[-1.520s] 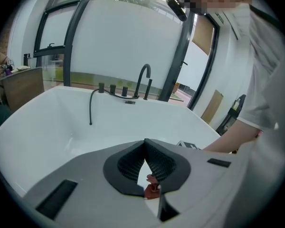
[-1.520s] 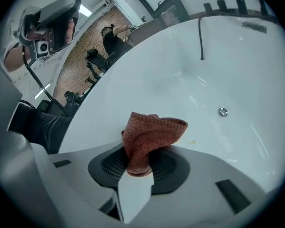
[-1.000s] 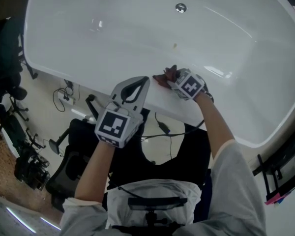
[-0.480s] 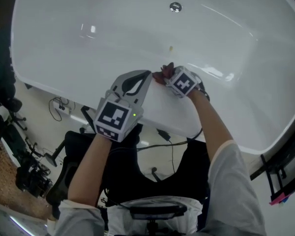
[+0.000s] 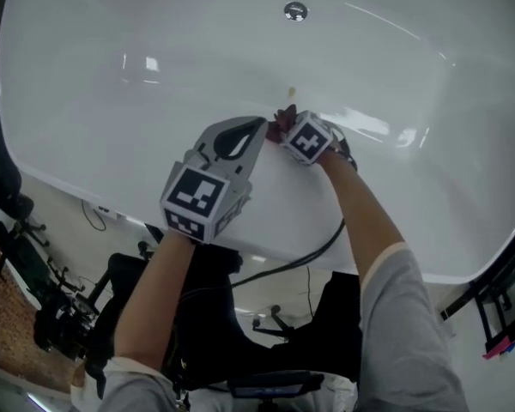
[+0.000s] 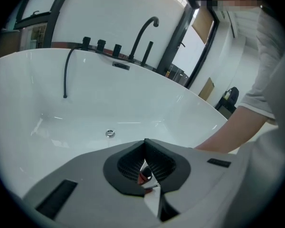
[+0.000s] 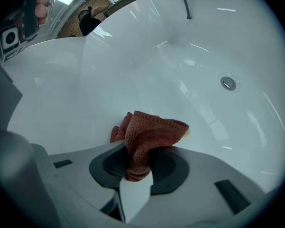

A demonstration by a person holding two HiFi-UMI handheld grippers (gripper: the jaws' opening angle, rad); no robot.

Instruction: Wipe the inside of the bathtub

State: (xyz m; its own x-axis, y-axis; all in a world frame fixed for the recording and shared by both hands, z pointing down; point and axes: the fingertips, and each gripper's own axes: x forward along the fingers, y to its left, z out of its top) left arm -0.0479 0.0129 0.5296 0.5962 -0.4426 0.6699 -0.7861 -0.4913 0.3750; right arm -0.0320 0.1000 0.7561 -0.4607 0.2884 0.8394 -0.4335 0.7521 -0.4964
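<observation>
The white bathtub fills the head view, its drain at the far side. My right gripper is shut on a crumpled red cloth, which hangs just inside the near wall, below the rim. In the right gripper view the cloth bunches out between the jaws of that gripper against the tub wall. A small yellowish spot marks the tub just beyond it. Just left of the cloth, my left gripper hovers over the near rim. Its jaws are shut with nothing in them.
A black faucet and a dark hose stand on the tub's far rim. On the floor below the near rim lie black cables and dark equipment. A black stand is at the right.
Both grippers have moved forward over the near rim toward the tub's inside. The right one has carried the cloth a little further in and to the left.
</observation>
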